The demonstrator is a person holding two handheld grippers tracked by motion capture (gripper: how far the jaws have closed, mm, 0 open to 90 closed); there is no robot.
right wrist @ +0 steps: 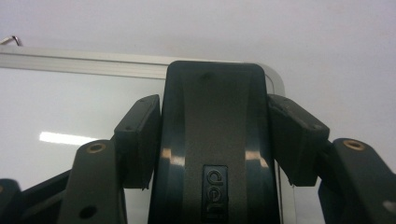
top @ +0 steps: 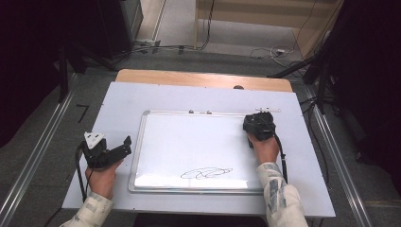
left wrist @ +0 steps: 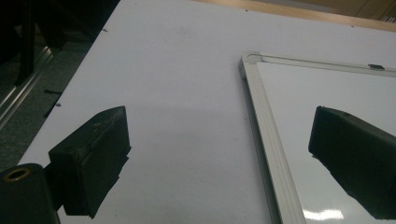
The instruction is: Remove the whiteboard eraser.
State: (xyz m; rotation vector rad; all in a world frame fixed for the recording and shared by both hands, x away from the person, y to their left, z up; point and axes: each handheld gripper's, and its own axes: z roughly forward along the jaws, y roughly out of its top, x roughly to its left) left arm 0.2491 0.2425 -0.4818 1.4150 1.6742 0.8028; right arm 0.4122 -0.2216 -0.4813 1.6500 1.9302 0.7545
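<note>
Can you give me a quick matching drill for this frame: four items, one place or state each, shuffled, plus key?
Items:
1. left tongs
2. right tongs
3. black eraser
4. scribble

States:
A. clamped from both sides at the whiteboard's far right corner
B. drawn near the board's near edge
C. open, nothing between, at the board's left frame
D. shut on a dark block

Pairs: 1-C, 2-D, 3-A, 4-B
</note>
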